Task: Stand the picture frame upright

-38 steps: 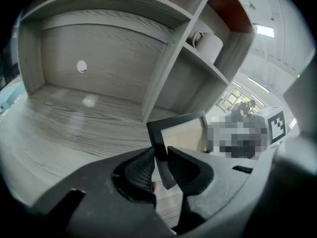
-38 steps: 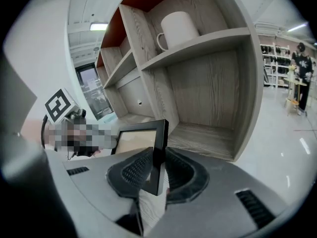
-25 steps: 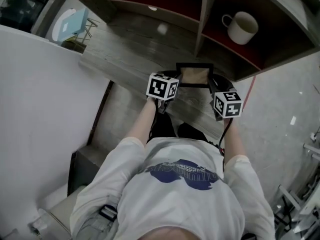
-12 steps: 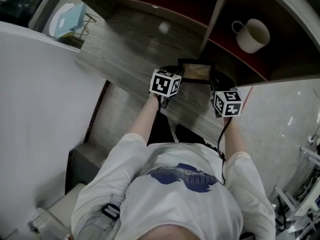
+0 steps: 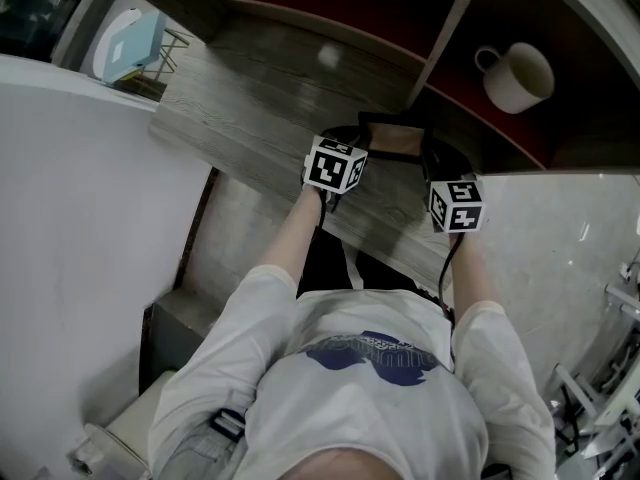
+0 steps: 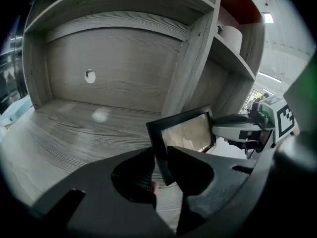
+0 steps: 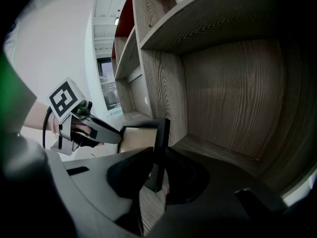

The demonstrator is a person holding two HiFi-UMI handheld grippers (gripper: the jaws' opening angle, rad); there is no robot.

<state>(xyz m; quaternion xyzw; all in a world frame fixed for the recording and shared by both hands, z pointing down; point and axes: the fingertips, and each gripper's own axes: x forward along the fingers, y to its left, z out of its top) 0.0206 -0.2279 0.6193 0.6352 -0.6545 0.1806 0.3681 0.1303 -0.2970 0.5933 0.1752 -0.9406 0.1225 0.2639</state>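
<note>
- Left gripper (image 6: 159, 165) and right gripper (image 7: 157, 170) each clamp a picture frame (image 6: 184, 133) edge
- Tilt its top toward 12 o'clock evenly (hands level), base on the shelf (image 6: 74, 128)

picture frame (image 5: 395, 140) seemingly on shelf (image 5: 250, 98), mug (image 5: 518, 78) right

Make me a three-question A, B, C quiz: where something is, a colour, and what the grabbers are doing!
1. Where is the mug? A in the right shelf compartment B on the floor C in a drawer
2. The picture frame has a border that is: A white B black C red
3. The left gripper and right gripper are: A both empty B both clamped on the frame C one empty
Answers: A, it sits right of the divider; B, its rim looks black; B, each pair of fingers pinches a frame edge.
</note>
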